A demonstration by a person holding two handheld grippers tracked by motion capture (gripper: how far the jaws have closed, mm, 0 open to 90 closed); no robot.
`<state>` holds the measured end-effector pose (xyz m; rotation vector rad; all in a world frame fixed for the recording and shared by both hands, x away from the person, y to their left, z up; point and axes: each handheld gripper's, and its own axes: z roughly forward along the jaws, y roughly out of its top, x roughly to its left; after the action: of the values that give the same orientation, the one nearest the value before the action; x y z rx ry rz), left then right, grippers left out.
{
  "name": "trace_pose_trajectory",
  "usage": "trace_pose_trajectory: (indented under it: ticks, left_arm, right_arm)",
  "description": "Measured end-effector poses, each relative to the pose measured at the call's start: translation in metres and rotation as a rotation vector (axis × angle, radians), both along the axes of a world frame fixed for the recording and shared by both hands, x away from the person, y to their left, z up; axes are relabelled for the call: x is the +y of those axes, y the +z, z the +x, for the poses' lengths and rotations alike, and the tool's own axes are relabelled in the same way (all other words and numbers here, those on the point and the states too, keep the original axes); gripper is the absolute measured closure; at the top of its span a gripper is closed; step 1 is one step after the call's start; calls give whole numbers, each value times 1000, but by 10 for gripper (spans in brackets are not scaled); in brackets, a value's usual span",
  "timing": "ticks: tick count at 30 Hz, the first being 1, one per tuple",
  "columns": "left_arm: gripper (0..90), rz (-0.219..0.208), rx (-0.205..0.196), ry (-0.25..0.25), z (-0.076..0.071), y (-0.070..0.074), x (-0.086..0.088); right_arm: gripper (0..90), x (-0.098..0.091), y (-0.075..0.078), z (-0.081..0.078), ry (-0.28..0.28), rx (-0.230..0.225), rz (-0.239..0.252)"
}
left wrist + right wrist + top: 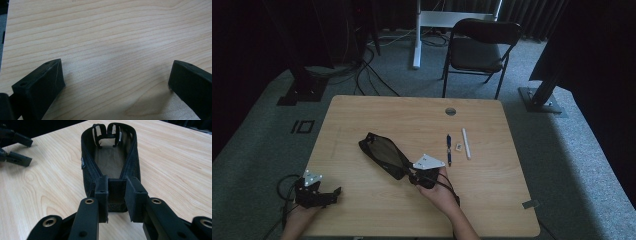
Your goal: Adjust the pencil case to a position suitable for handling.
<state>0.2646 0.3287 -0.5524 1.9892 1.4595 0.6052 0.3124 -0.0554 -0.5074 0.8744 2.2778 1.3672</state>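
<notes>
A black mesh pouch (382, 152) lies open-topped on the wooden table (492, 200), slanting from the middle toward the front. My right gripper (412, 175) is shut on its near end; in the right gripper view the two jaws pinch the pouch (110, 157) end wall between them, at the right gripper (117, 192). My left gripper (334, 196) rests at the table's front left edge, open, with bare wood between its jaws (117, 72). It also appears far off as the left gripper (17, 147).
A blue pen (449, 149), a small white eraser (459, 147) and a white pen (466, 143) lie right of the pouch. A round cable hole (450, 111) sits near the far edge. A dark chair (479, 50) stands behind the table.
</notes>
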Motion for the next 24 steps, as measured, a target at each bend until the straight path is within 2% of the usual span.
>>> trace_pose_trajectory:
  ticks: [13, 14, 16, 19, 22, 24]
  left_arm:
    - [2, 0, 0, 0, 0, 0, 0]
    - [2, 0, 0, 0, 0, 0, 0]
    - [2, 0, 0, 0, 0, 0, 0]
    - [2, 0, 0, 0, 0, 0, 0]
    - [2, 0, 0, 0, 0, 0, 0]
    - [2, 0, 0, 0, 0, 0, 0]
  right_arm:
    - [730, -32, 0, -18, -12, 4, -18]
    - [730, -38, 0, -21, -10, 20, -13]
    - [730, -40, 0, -23, -11, 21, -14]
    - [730, -48, -1, -28, -20, 9, -25]
    - [730, -53, -2, -30, -25, 15, -13]
    - [730, -56, -3, -31, -28, 4, -33]
